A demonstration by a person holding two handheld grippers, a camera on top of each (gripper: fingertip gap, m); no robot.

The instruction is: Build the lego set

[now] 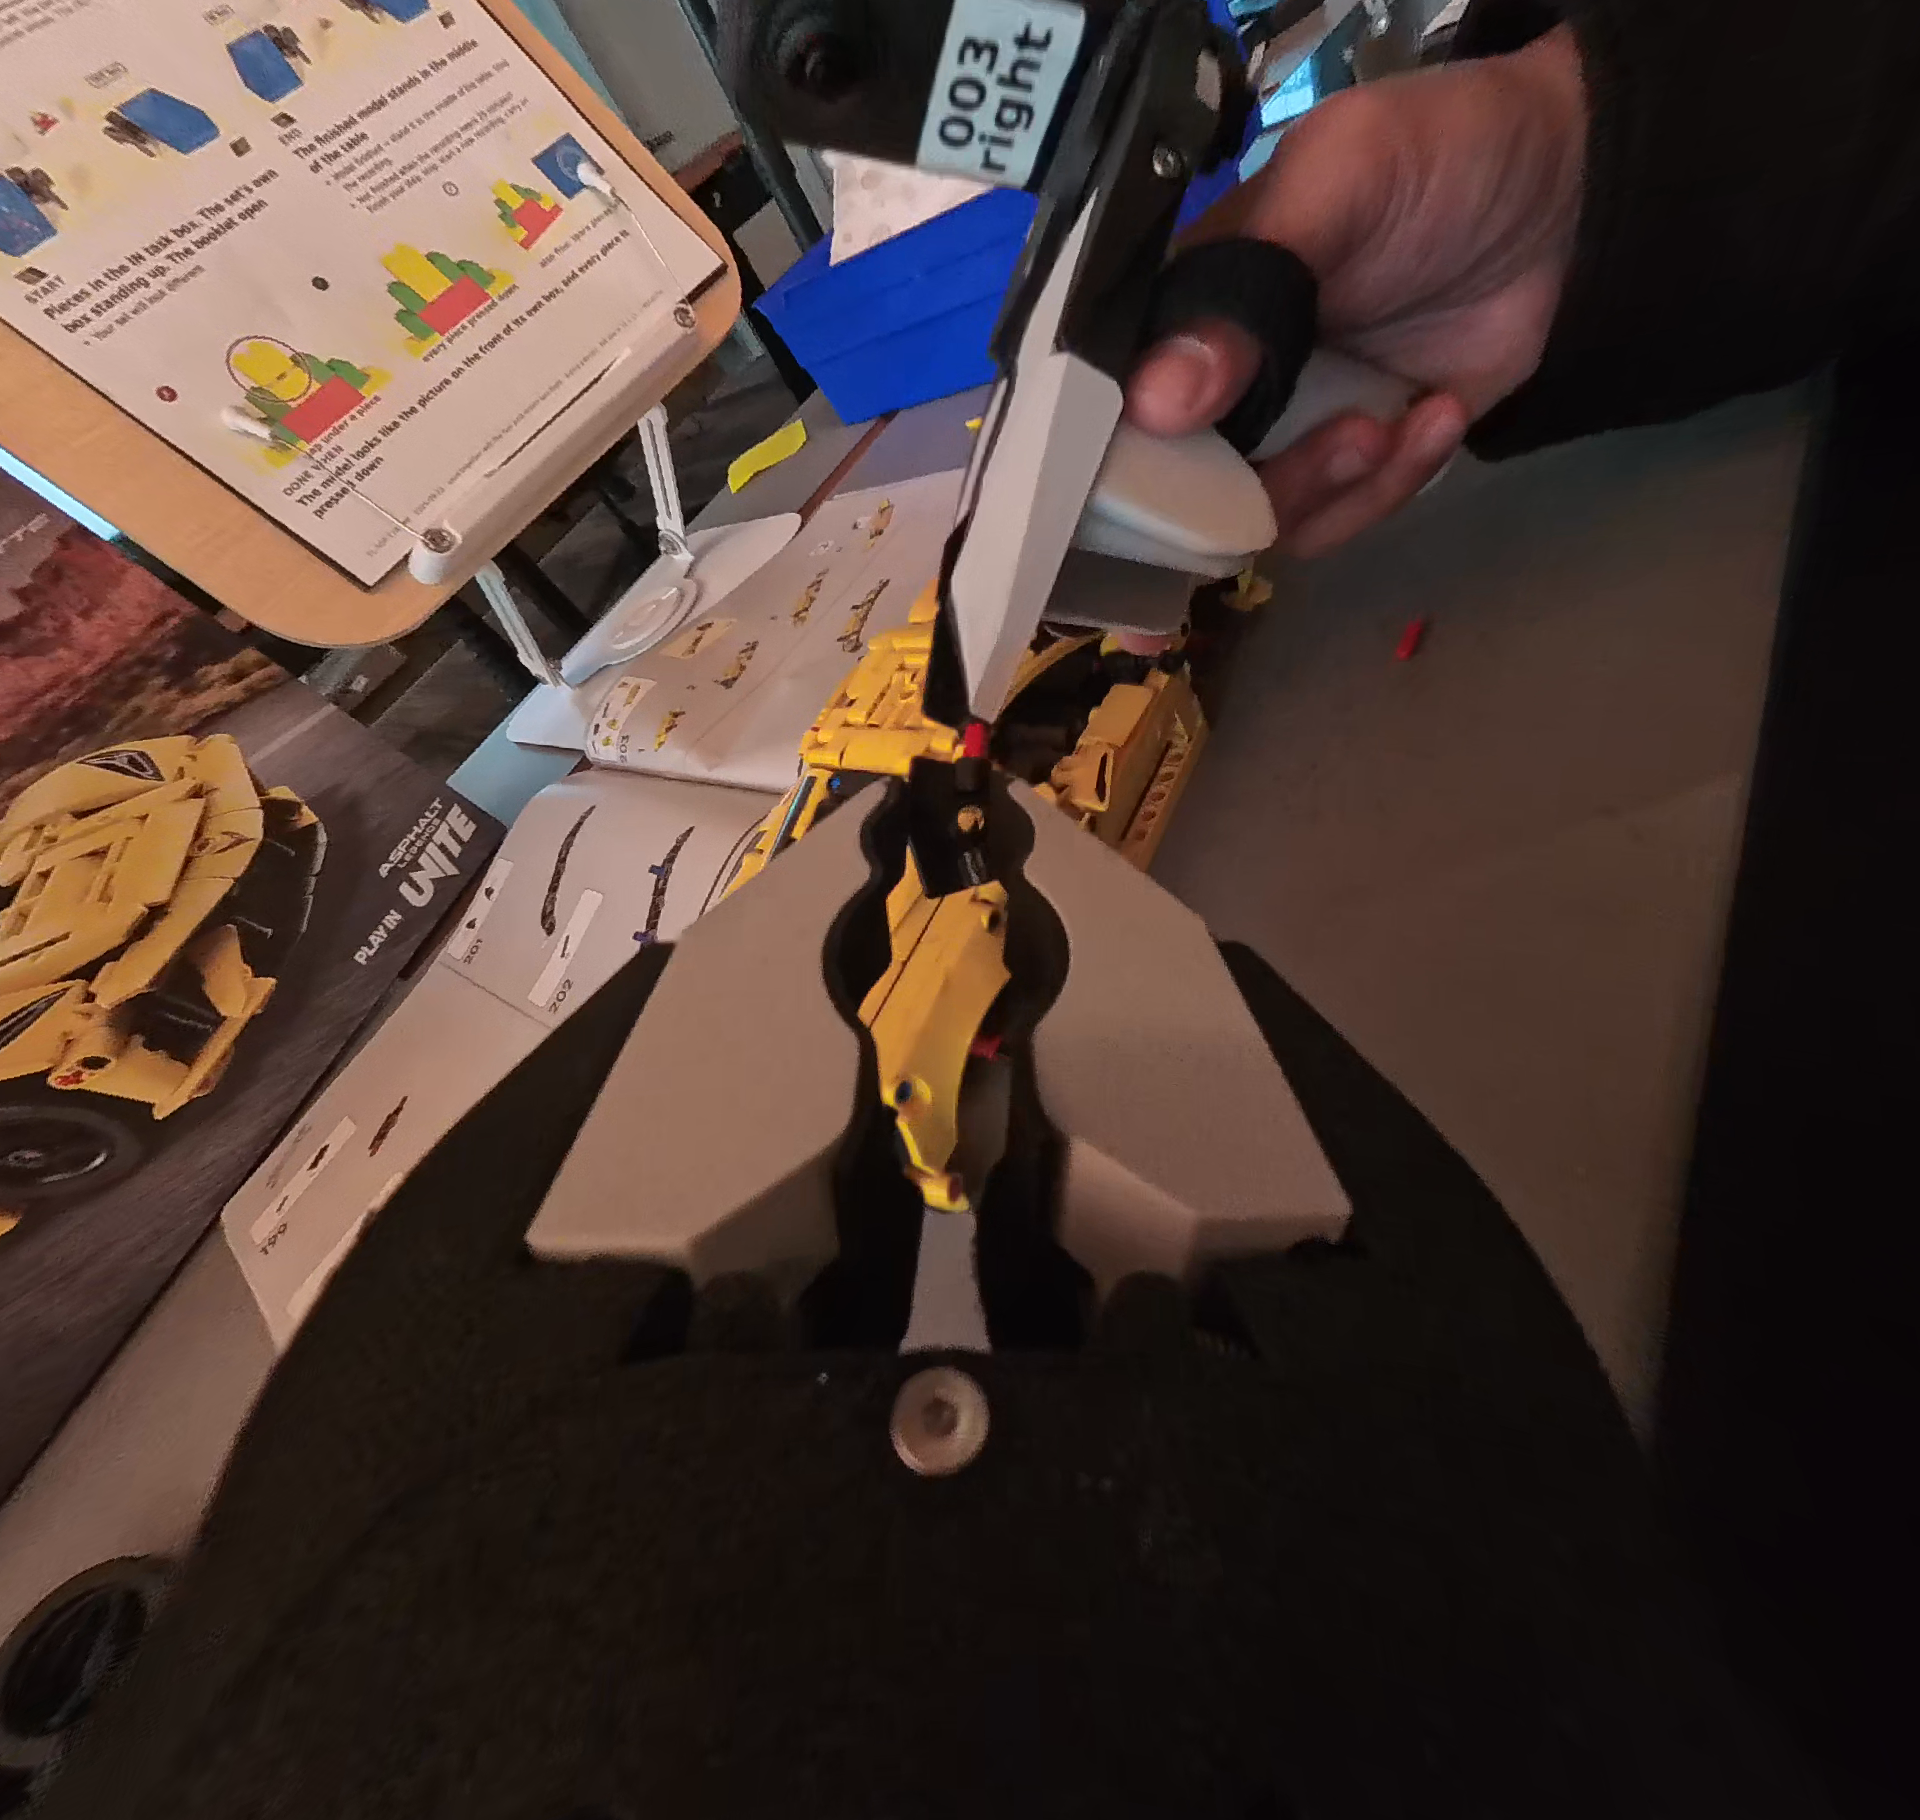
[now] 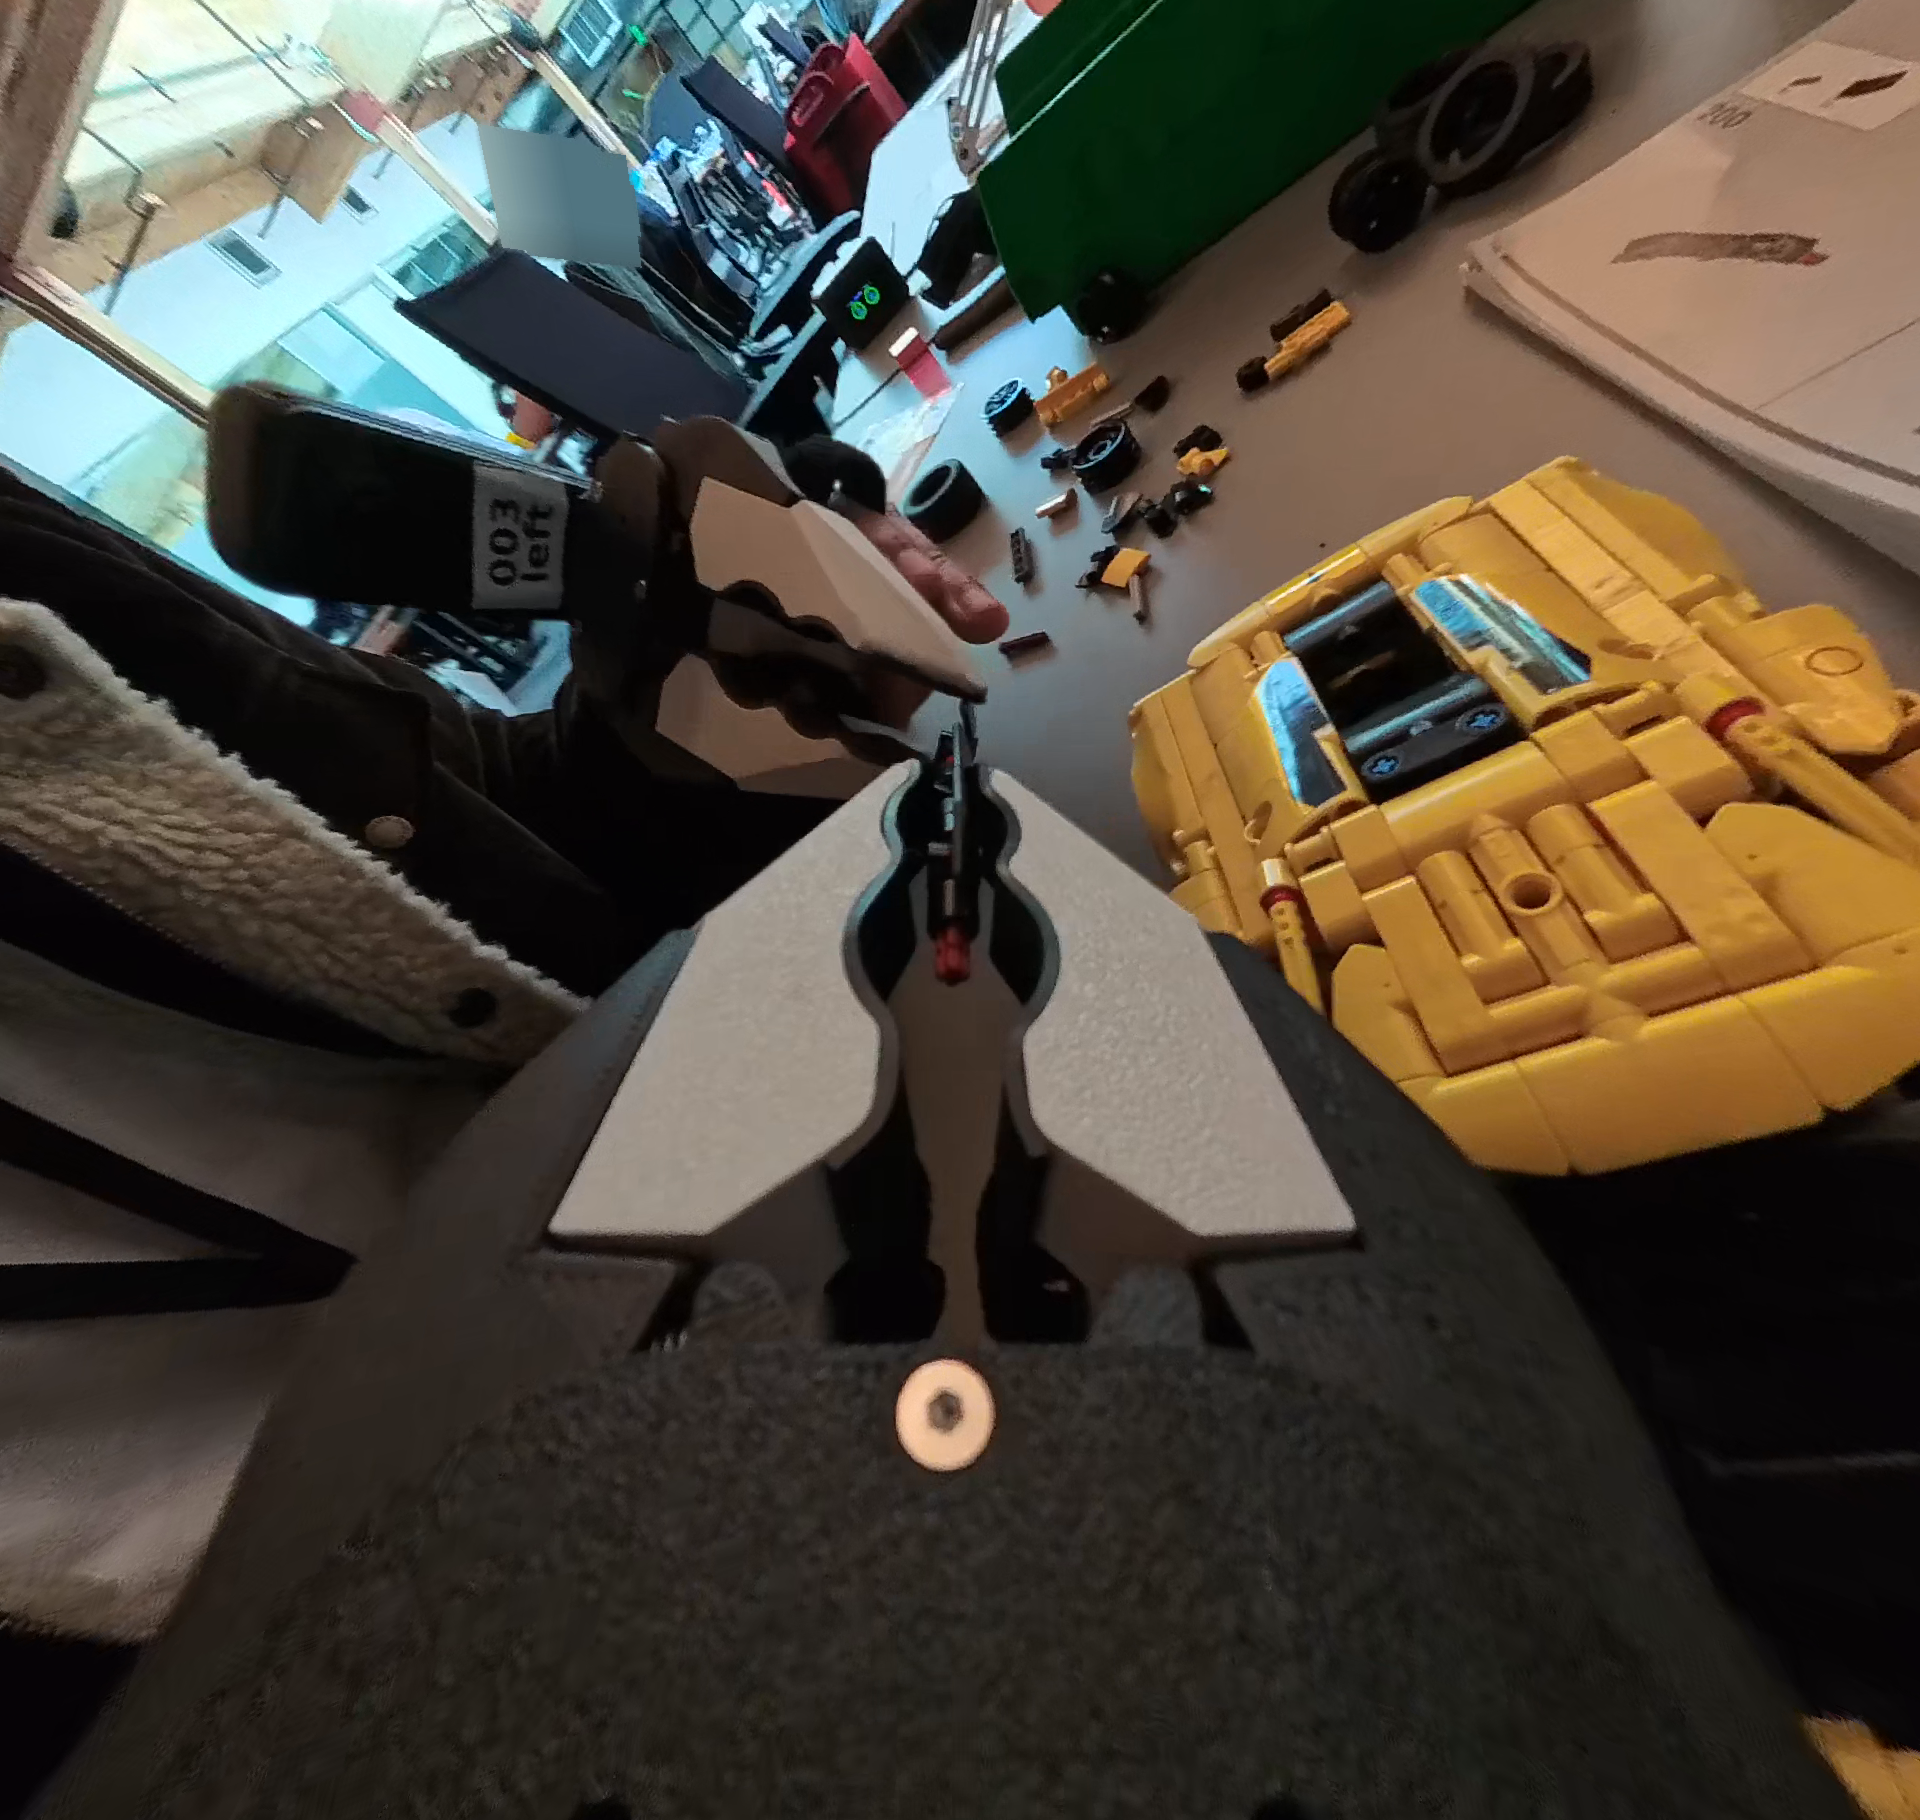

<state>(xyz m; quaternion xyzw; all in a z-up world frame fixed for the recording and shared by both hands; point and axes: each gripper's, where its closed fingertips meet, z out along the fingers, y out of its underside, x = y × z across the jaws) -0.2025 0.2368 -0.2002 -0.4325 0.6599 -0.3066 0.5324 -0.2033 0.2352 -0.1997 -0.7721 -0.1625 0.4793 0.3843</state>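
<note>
Tools (image 1: 940, 804) (image 2: 951, 783) meet tip-to-tip, both clamping one lego subassembly (image 1: 935, 1001).

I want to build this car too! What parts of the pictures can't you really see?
- Left wrist view: the yellow car is mostly hidden behind the right gripper and the yellow and black sub-assembly.
- Right wrist view: how the black piece with a red pin joins is hidden between the fingers.
- Right wrist view: the loose pieces are too small to identify.
- Left wrist view: the booklet steps are blurred.
</note>
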